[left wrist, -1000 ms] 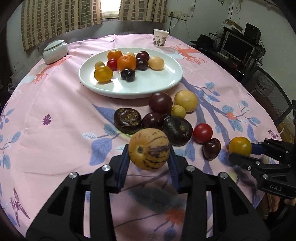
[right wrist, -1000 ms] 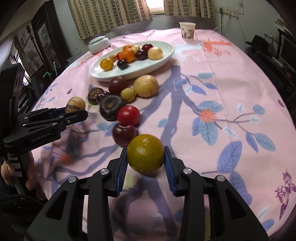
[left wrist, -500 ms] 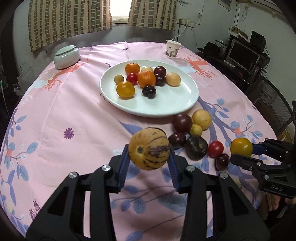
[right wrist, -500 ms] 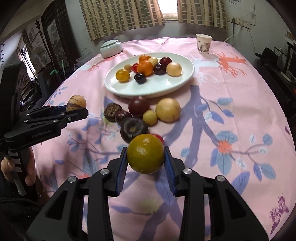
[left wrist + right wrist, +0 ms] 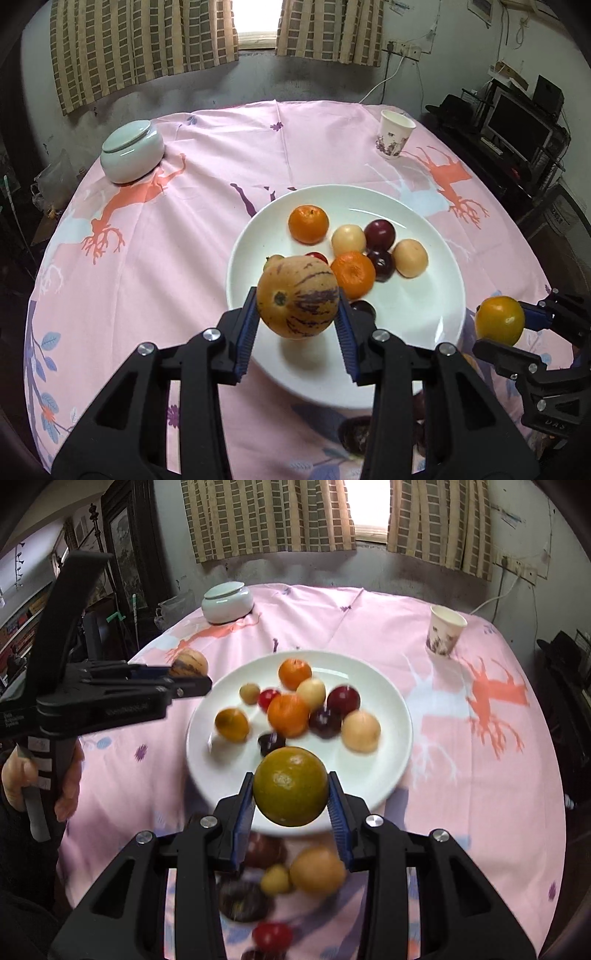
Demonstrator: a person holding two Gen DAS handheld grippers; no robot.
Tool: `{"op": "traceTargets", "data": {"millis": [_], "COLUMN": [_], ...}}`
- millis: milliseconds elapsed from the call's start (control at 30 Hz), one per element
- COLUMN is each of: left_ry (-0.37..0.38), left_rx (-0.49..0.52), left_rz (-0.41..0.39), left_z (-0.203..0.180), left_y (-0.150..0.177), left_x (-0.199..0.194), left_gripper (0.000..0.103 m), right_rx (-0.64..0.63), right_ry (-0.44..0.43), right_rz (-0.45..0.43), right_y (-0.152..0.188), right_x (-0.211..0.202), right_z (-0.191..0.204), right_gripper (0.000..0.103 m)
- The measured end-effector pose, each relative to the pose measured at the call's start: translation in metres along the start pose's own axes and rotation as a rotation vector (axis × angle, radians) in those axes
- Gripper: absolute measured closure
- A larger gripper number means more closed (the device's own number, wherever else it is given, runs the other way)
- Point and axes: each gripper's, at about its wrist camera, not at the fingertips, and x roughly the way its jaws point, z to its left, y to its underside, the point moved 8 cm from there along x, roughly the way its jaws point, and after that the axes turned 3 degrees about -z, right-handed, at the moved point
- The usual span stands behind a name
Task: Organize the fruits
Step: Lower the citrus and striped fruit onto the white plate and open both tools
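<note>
Over the white plate, the left gripper is clamped on a striped melon, and the right gripper is clamped on a greenish orange, both fruits off the pink tablecloth.

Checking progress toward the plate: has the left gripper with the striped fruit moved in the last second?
Yes. The left gripper carried the striped fruit from the loose fruits to over the white plate's near rim.

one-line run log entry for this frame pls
left gripper: striped melon held | right gripper: green-orange citrus held | both above white plate
</note>
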Motion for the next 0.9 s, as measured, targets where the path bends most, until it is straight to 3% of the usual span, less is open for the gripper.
{"op": "traceTargets", "data": {"millis": [100, 233, 567, 633, 667, 700, 833, 900], "left_ry": [-0.024, -0.011, -0.009, -0.019, -0.022, -0.020, -0.024, -0.008], "left_rx": [-0.012, -0.021, -0.028, -0.031, -0.035, -0.039, -0.038, -0.049], "left_rz": [0.043, 0.083, 0.110, 0.098, 0.085, 0.069, 0.000, -0.030], "left_z": [0.007, 0.009, 0.012, 0.012, 0.013, 0.013, 0.013, 0.011], "left_y": [-0.006, -0.005, -0.002, -0.005, -0.007, -0.010, -0.017, -0.013], "left_x": [0.027, 0.049, 0.060, 0.058, 0.053, 0.047, 0.013, -0.009], "left_gripper": [0.063, 0.063, 0.062, 0.058, 0.049, 0.040, 0.035, 0.023], "right_rx": [0.003, 0.021, 0.029, 0.005, -0.007, -0.018, -0.053, -0.058], "right_ry": [0.006, -0.012, 0.003, 0.031, 0.048, 0.077, 0.146, 0.162], "right_rz": [-0.005, 0.050, 0.099, 0.084, 0.066, 0.038, -0.026, -0.053], "right_y": [-0.013, -0.013, -0.005, -0.008, -0.011, -0.015, -0.026, -0.026], "right_x": [0.023, 0.057, 0.082, 0.081, 0.079, 0.074, 0.045, 0.024], "right_z": [-0.005, -0.011, -0.014, -0.013, -0.013, -0.014, -0.020, -0.021], "right_gripper": [0.065, 0.065, 0.065, 0.060, 0.043, 0.038, 0.038, 0.037]}}
